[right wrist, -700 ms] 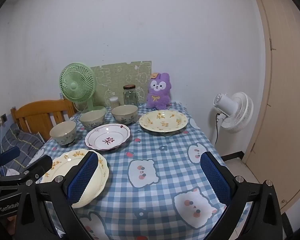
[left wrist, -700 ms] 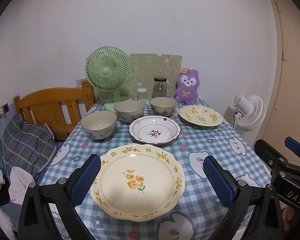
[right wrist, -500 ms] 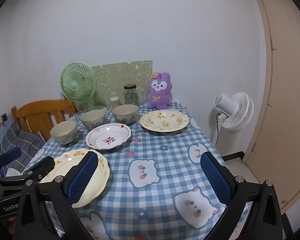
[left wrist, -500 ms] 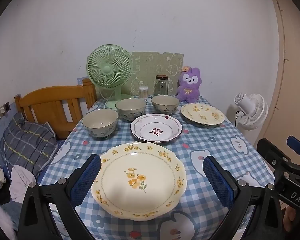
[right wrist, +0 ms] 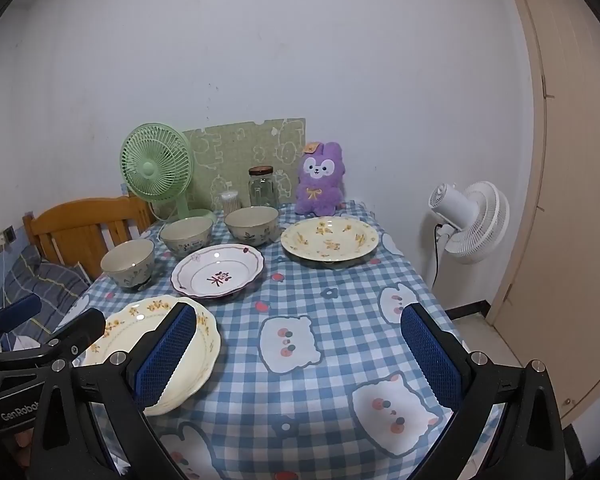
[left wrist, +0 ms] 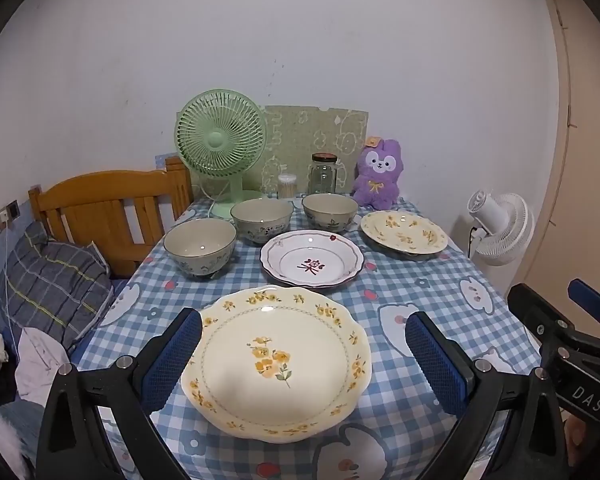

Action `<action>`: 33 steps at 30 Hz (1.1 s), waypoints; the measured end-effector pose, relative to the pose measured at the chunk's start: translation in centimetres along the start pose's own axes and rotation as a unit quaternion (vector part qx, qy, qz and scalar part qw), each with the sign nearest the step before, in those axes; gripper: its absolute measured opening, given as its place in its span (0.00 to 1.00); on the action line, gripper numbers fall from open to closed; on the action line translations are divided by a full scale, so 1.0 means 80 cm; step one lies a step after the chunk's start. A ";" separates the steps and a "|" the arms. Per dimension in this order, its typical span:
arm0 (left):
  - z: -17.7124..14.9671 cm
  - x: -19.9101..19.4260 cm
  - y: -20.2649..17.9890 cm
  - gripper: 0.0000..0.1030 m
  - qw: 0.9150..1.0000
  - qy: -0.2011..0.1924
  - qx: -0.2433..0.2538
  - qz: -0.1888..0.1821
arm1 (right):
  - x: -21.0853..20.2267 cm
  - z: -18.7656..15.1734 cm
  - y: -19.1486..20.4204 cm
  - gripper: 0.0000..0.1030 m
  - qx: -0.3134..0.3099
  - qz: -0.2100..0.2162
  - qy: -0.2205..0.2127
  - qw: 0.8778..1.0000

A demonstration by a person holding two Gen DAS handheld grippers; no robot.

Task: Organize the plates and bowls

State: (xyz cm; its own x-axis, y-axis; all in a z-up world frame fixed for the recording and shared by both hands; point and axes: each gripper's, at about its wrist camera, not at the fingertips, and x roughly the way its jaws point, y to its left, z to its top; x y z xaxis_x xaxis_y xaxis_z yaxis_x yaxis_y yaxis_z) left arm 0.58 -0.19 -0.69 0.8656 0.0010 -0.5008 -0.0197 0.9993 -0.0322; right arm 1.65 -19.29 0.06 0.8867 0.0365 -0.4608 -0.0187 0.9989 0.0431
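A large cream plate with yellow flowers (left wrist: 276,360) (right wrist: 148,332) lies at the table's near edge, framed by the wide open jaws of my left gripper (left wrist: 304,360), which hovers short of it. Behind it sit a white plate with a red motif (left wrist: 311,263) (right wrist: 217,270), a second yellow-flowered plate (left wrist: 404,234) (right wrist: 329,237) at the right, and three cream bowls (left wrist: 200,246) (left wrist: 262,218) (left wrist: 329,211) in a row. My right gripper (right wrist: 300,354) is open over bare tablecloth, right of the near plate.
A green desk fan (left wrist: 221,152), a glass jar (left wrist: 323,174), a toothpick holder (left wrist: 287,186) and a purple plush (left wrist: 378,174) line the table's back edge. A wooden headboard (left wrist: 112,208) and bedding lie left; a white floor fan (right wrist: 466,216) stands right, by a door.
Both views have shifted only slightly; the table scene sits a little higher and farther. Nothing was grasped or moved.
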 end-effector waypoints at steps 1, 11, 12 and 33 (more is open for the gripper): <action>0.000 -0.001 0.000 0.99 1.000 -0.001 0.001 0.000 | 0.000 0.000 0.000 1.00 0.000 0.000 0.001 1.000; 0.001 -0.006 -0.005 0.94 1.000 -0.009 0.008 0.005 | -0.001 -0.001 0.001 1.00 0.000 0.001 0.001 1.000; 0.001 -0.006 -0.006 0.94 1.000 -0.009 0.010 0.006 | -0.001 -0.001 0.001 1.00 0.000 0.000 0.001 1.000; 0.006 -0.013 0.000 0.94 1.000 -0.024 0.000 0.009 | -0.003 -0.001 0.004 1.00 -0.001 0.003 0.002 1.000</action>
State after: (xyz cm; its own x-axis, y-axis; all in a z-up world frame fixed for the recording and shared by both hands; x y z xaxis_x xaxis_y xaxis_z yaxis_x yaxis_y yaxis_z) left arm -0.07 -0.20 0.22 0.8880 0.0217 -0.4594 -0.0367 0.9990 -0.0238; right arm 1.38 -18.99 0.09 0.8848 0.0435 -0.4639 -0.0253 0.9987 0.0452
